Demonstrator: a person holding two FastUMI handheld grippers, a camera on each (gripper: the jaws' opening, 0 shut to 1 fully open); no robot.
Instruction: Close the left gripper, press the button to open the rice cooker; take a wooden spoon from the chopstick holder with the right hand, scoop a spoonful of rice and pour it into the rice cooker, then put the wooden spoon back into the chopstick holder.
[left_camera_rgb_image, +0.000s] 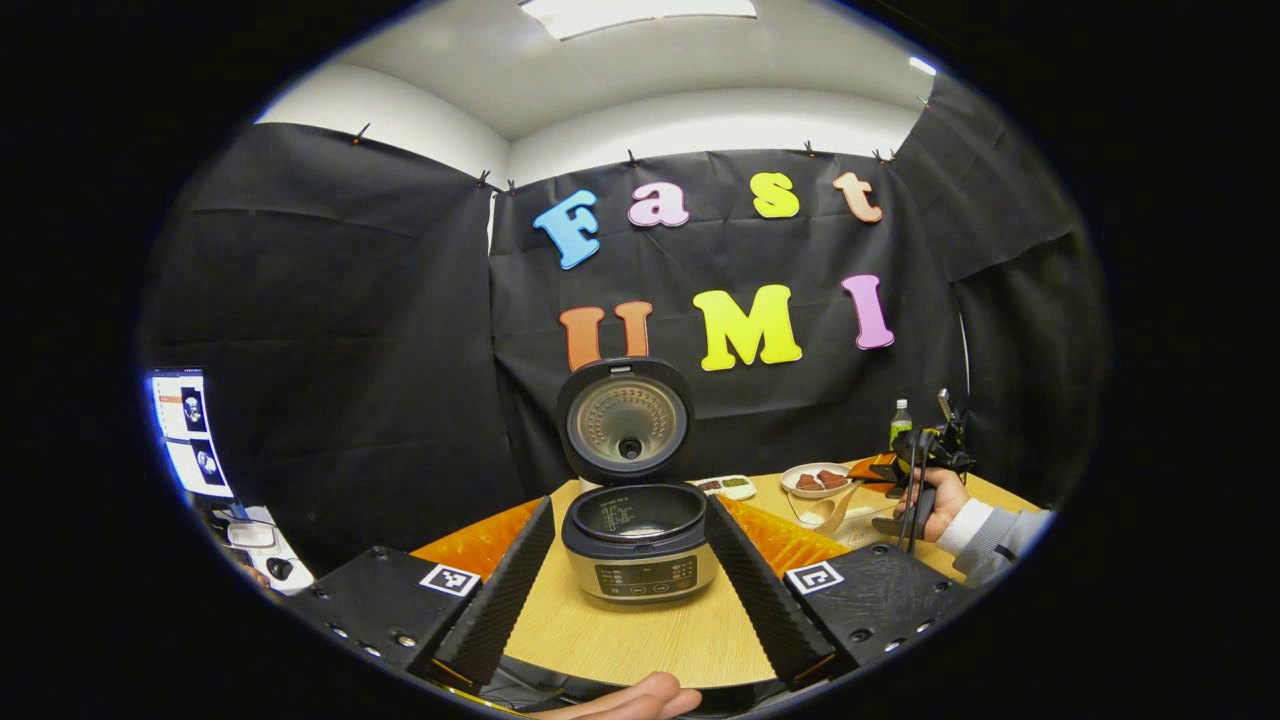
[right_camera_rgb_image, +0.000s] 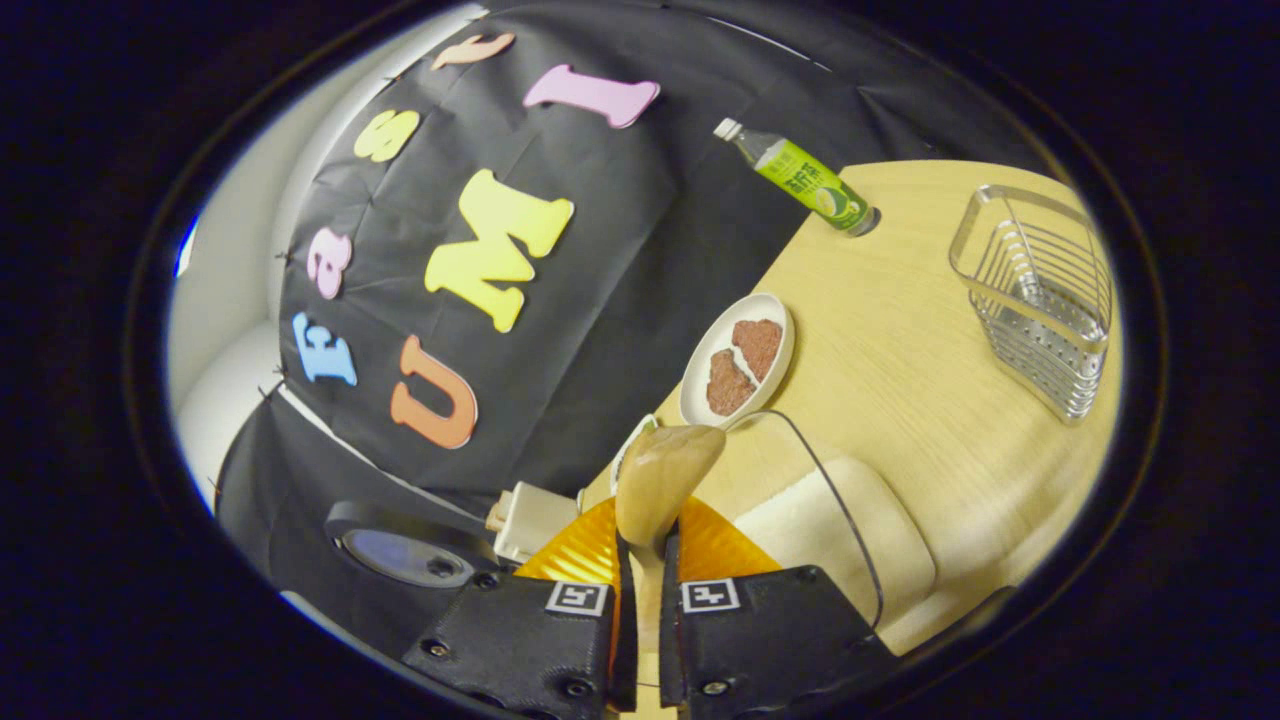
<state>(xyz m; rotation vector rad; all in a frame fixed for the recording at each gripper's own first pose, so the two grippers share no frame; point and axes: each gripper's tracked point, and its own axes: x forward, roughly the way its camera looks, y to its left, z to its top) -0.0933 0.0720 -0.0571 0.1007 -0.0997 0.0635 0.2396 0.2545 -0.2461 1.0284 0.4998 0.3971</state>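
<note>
On the tabletop (left_camera_rgb_image: 640, 630) the rice cooker (left_camera_rgb_image: 640, 545) sits with its lid up, right between the left gripper (left_camera_rgb_image: 628, 575) and its spread, empty fingers, so the button part looks done. Over to the right, the right gripper (right_camera_rgb_image: 642, 560) has its fingers clenched on the wooden spoon (right_camera_rgb_image: 662, 475), tilted over the clear rice container (right_camera_rgb_image: 840, 520), I'd guess to dip in for a scoop. The wire chopstick holder (right_camera_rgb_image: 1040, 300) stands well apart, waiting for the spoon's return.
</note>
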